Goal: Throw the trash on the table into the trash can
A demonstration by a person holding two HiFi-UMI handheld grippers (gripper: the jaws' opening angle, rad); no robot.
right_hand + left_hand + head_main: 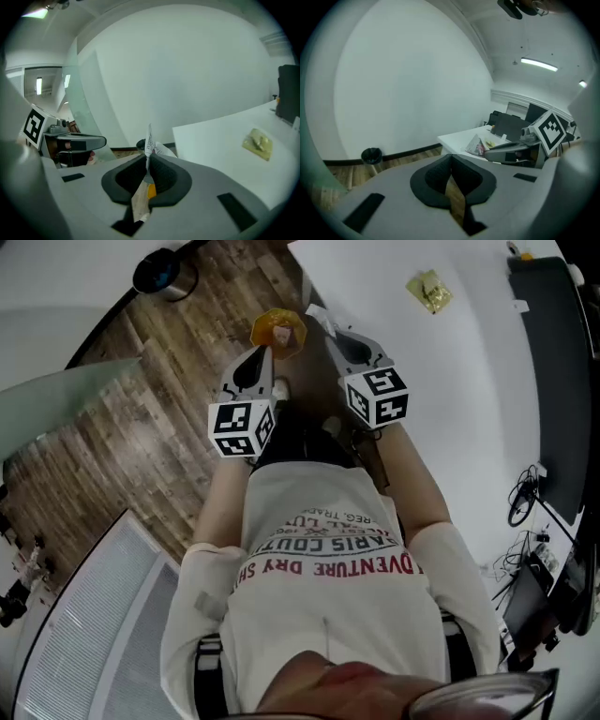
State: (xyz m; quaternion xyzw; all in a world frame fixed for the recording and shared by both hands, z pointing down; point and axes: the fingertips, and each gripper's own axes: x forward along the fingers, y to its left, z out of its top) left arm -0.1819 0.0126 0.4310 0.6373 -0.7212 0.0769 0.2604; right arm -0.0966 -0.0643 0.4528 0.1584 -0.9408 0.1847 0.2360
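Two tools: the left gripper (257, 360) and the right gripper (330, 337) sit side by side in the upper middle of the head view. Both tips point toward the top of the frame.
Left grip: the fingers (436, 177) of the left gripper are pressed together with nothing between them. Only wooden floor (122, 418) shows through the slit below them.
Right grip: the right gripper's fingers (165, 174) are almost together, pinching a wrapper (278, 331) by its thin white printed edge.
Held item: the wrapper is crinkly and orange-tinted. It sticks out past the right fingertips and hangs between the two tips in the head view. It is over the floor, just off the corner of the surface (450, 390).
Container: a black round trash can (164, 273) stands on the floor by the wall in the upper left of the head view, well apart from both grippers. It shows at the lower left of the left gripper view.
Container contents: the inside looks dark, and what lies in it cannot be made out.
Surface: it is white and fills the upper right of the head view.
On the surface: a crumpled yellow scrap (428, 291) lies near the top right, well apart from the right gripper. It appears at the middle right of the right gripper view.
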